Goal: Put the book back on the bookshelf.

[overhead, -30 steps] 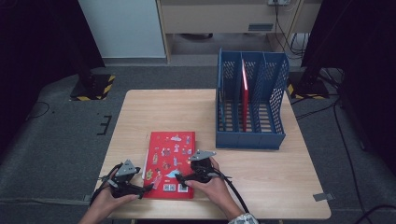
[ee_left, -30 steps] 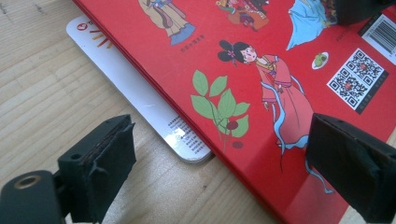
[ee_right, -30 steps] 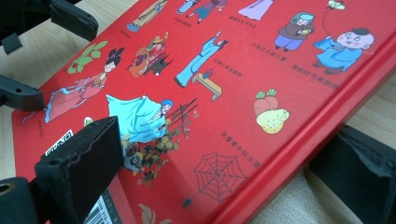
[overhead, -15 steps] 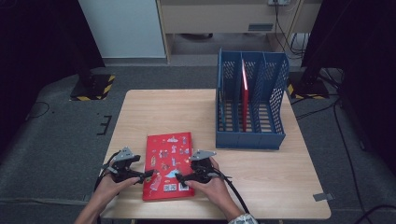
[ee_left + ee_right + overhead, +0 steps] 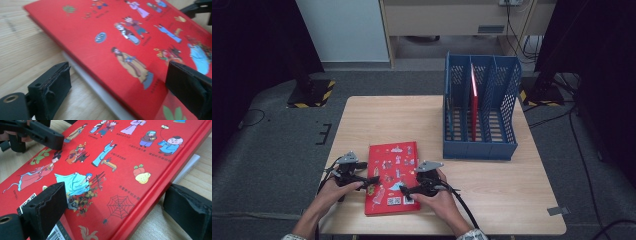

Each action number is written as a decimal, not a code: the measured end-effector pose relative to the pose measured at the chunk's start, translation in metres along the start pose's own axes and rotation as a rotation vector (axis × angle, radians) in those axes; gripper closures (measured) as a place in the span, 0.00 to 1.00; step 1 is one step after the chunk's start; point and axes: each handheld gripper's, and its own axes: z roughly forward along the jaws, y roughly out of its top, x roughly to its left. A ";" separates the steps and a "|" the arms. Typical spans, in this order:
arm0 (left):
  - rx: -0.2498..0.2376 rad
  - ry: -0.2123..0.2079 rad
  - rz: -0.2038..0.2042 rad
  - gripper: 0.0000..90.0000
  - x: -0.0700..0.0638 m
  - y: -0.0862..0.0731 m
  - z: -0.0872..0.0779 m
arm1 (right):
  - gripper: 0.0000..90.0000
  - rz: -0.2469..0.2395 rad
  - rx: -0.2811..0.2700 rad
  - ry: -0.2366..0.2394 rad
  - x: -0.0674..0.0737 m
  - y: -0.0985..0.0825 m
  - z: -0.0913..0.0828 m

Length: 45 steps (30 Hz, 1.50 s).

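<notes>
Low in the frame's centre, the flat red picture-covered book (image 5: 391, 177) lies on the pale wooden table (image 5: 512, 195), its side edges straddled by the spread left hand-held gripper (image 5: 371, 179) and right hand-held gripper (image 5: 405, 192).

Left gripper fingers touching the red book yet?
Cannot tell. In the left gripper view the fingers straddle the red book at its edge, wide open, one beside it on the table, one over the cover; no plain gap or contact there.
</notes>
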 end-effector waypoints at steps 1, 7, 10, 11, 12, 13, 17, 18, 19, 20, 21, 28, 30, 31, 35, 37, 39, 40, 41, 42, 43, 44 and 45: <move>0.003 -0.003 0.010 0.05 -0.001 0.000 0.001 | 0.06 -0.001 0.000 0.000 0.000 0.000 0.000; 0.018 0.052 0.023 0.13 -0.007 0.009 -0.004 | 0.07 -0.011 0.000 -0.001 0.000 0.000 -0.001; -0.008 0.078 0.026 0.20 -0.009 0.010 -0.007 | 0.07 -0.025 -0.007 -0.011 0.003 0.000 -0.001; -0.012 0.082 0.024 0.22 -0.009 0.011 -0.008 | 0.07 -0.031 -0.006 -0.012 0.004 0.000 -0.001; -0.017 0.089 0.029 0.24 -0.010 0.012 -0.010 | 0.07 -0.029 -0.003 -0.013 0.004 0.001 -0.002; -0.021 0.092 0.035 0.25 -0.010 0.012 -0.011 | 0.08 -0.033 -0.001 -0.011 0.004 0.002 -0.002; -0.075 0.094 0.028 0.33 -0.010 0.015 -0.019 | 0.08 -0.035 0.004 -0.014 0.004 0.007 -0.002; -0.094 0.092 0.022 0.35 -0.010 0.016 -0.021 | 0.08 -0.033 0.002 -0.016 0.004 0.009 -0.002; -0.111 0.090 0.022 0.36 -0.010 0.017 -0.023 | 0.08 -0.033 0.001 -0.015 0.004 0.010 -0.002; -0.128 0.089 0.026 0.38 -0.010 0.017 -0.025 | 0.08 -0.036 -0.002 -0.014 0.004 0.012 -0.002; -0.138 0.087 0.025 0.39 -0.010 0.018 -0.027 | 0.09 -0.036 -0.004 -0.013 0.004 0.014 -0.002; -0.173 0.079 0.058 0.47 -0.010 0.018 -0.033 | 0.11 -0.043 -0.004 -0.022 0.004 0.017 -0.003; -0.173 0.081 0.062 0.47 -0.010 0.018 -0.033 | 0.12 -0.042 -0.005 -0.021 0.004 0.018 -0.004; -0.172 0.081 0.064 0.47 -0.010 0.018 -0.033 | 0.12 -0.041 -0.004 -0.021 0.004 0.017 -0.004; -0.180 0.079 0.065 0.48 -0.010 0.018 -0.035 | 0.12 -0.040 -0.001 -0.015 0.003 0.017 -0.004; -0.181 0.078 0.065 0.49 -0.010 0.018 -0.035 | 0.12 -0.033 -0.002 -0.011 0.003 0.018 -0.003; -0.180 0.079 0.064 0.50 -0.009 0.018 -0.035 | 0.12 -0.036 0.000 -0.011 0.002 0.019 -0.003; -0.180 0.079 0.065 0.50 -0.009 0.018 -0.035 | 0.12 -0.039 0.001 -0.011 0.002 0.019 -0.003; -0.181 0.079 0.065 0.50 -0.010 0.018 -0.036 | 0.12 -0.039 0.001 -0.011 0.002 0.019 -0.003; -0.183 0.079 0.067 0.50 -0.010 0.018 -0.036 | 0.12 -0.038 -0.001 -0.013 0.002 0.020 -0.003; -0.186 0.078 0.068 0.50 -0.010 0.018 -0.036 | 0.12 -0.039 -0.001 -0.015 0.001 0.020 -0.002; -0.187 0.078 0.069 0.50 -0.010 0.018 -0.036 | 0.12 -0.039 0.001 -0.013 0.001 0.021 -0.002; -0.188 0.077 0.071 0.50 -0.010 0.018 -0.037 | 0.11 -0.040 0.002 -0.010 0.000 0.022 -0.002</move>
